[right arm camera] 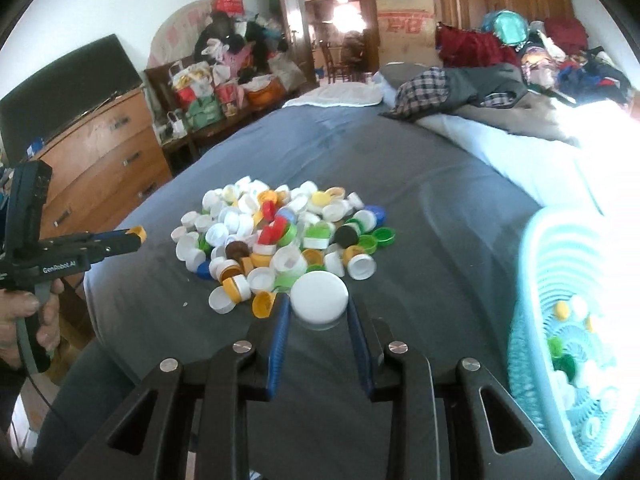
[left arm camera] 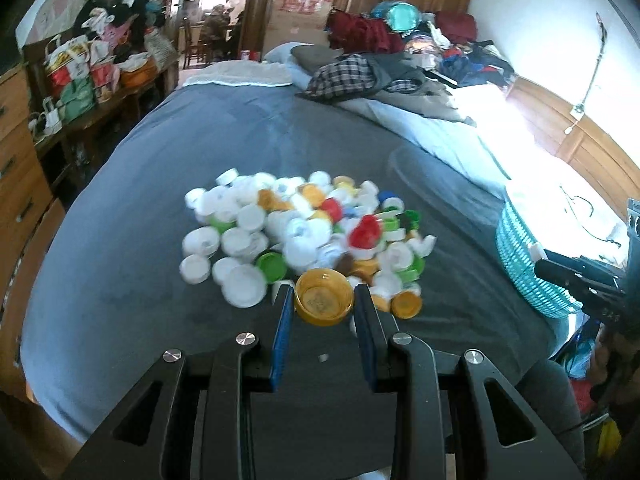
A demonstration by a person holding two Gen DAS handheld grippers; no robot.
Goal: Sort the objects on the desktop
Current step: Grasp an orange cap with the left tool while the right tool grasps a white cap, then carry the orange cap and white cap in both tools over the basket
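Observation:
A heap of bottle caps [left arm camera: 304, 232], mostly white with yellow, green and red ones, lies on the grey bed sheet [left arm camera: 160, 184]; the same heap [right arm camera: 280, 236] shows in the right wrist view. My left gripper [left arm camera: 324, 300] is shut on a yellow cap [left arm camera: 324, 300], open side up, lifted just in front of the heap. My right gripper [right arm camera: 319, 304] is shut on a large white cap [right arm camera: 319, 298], flat top up, held above the heap's near edge. The left gripper [right arm camera: 138, 234] also shows from the side, with a yellow cap at its tip.
A turquoise plastic basket [right arm camera: 560, 320] with several caps in it stands on the bed at the right, also seen as the basket [left arm camera: 520, 256]. Piled clothes [left arm camera: 380, 68] lie at the far end. A wooden dresser [right arm camera: 100, 160] stands left. A hand [right arm camera: 24, 320] grips the left tool.

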